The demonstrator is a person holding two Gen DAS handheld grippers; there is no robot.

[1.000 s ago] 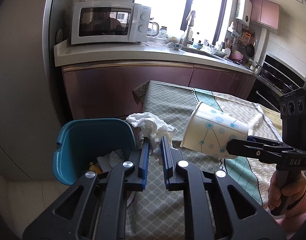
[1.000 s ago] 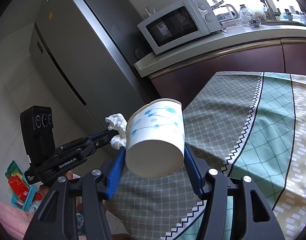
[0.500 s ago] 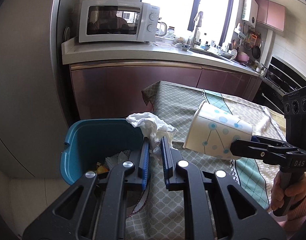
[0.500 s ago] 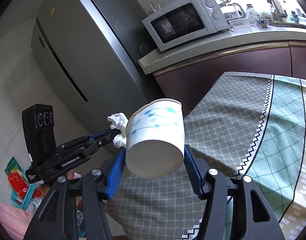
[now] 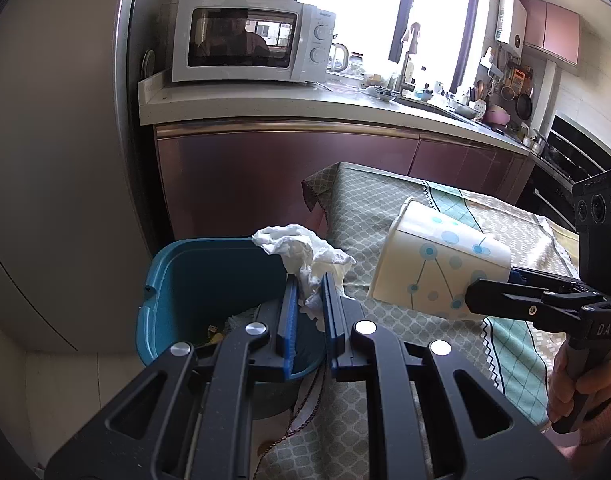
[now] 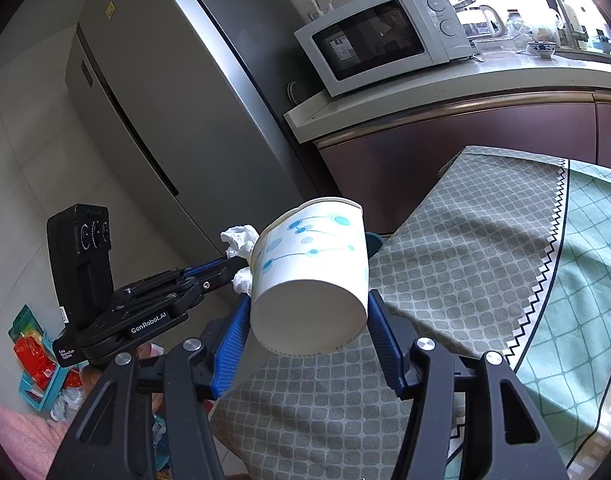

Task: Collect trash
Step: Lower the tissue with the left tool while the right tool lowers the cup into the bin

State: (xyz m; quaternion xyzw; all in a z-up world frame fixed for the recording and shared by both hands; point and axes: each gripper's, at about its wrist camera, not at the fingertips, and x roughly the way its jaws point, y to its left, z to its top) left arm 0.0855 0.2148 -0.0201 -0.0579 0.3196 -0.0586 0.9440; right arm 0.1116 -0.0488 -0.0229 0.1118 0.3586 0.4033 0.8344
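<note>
A: Where is the blue bin (image 5: pixel 209 280) sitting relative to the two tools?

B: It is sitting just ahead of and below the left gripper (image 5: pixel 308 300), slightly to its left, with the open mouth facing up. The crumpled tissue (image 5: pixel 305 252) is hanging right at the bin's near rim, so I'd judge the left hand is the nearer one for a drop.

A: And the right one?

B: The right gripper (image 6: pixel 307 312) is hanging over the edge of the patterned tablecloth (image 6: pixel 485 240), with the bin ahead and to its left, mostly hidden behind the paper cup (image 6: pixel 309 276). Only a sliver of blue is showing past the cup's right side.

A: How is the cup lying?

B: Its long axis is running along the fingers, base toward the camera, open mouth pointing away and tilting toward the bin.

A: What are the jaws doing?

B: The left jaws are standing nearly together, pinching the tissue between the blue pads. The right jaws are standing about half apart, pressing on both sides of the cup near its base.

A: So what does the coming move turn on?

B: Probably on carrying each item past the rim before letting go; the cup is looking farther off.
</note>
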